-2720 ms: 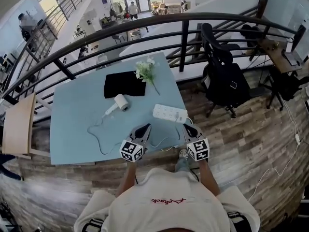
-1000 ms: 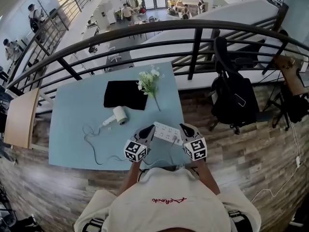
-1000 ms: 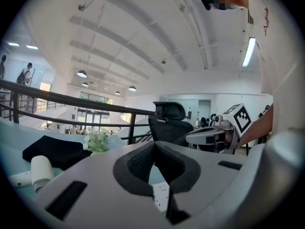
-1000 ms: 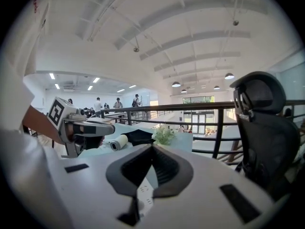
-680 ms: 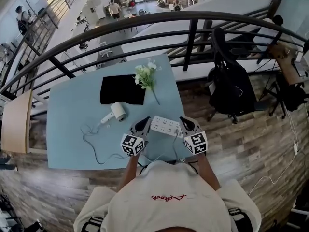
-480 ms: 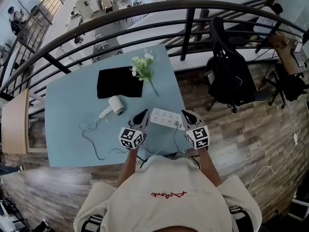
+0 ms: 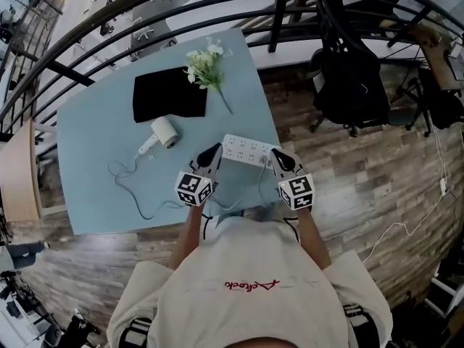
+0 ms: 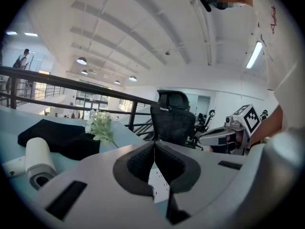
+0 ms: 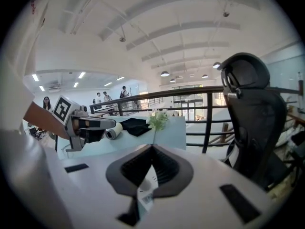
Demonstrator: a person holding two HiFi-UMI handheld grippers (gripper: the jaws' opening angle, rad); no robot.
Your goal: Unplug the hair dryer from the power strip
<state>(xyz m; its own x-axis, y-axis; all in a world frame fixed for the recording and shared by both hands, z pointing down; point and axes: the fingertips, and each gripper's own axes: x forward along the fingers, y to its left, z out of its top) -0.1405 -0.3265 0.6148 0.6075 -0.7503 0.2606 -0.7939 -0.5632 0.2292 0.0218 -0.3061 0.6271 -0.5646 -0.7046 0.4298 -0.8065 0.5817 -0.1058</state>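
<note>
A white power strip (image 7: 246, 151) lies near the front right of the light-blue table (image 7: 94, 143). The white hair dryer (image 7: 161, 131) rests left of it, and its thin cord (image 7: 130, 191) loops toward the near edge. I cannot make out the plug. My left gripper (image 7: 212, 153) is shut and empty at the strip's left end. My right gripper (image 7: 277, 156) is shut and empty at its right end. A sliver of the strip (image 8: 157, 185) shows below the left gripper (image 8: 155, 144), and the strip (image 9: 145, 187) also shows below the right gripper (image 9: 152, 148).
A black cloth (image 7: 169, 93) and a sprig of white flowers (image 7: 205, 60) lie at the table's far side. A dark railing (image 7: 275, 13) runs behind the table. A black office chair (image 7: 351, 71) stands to the right on the wooden floor.
Both grippers have sunk a little toward the table at the two ends of the power strip, still shut. The head view has tilted further down.
</note>
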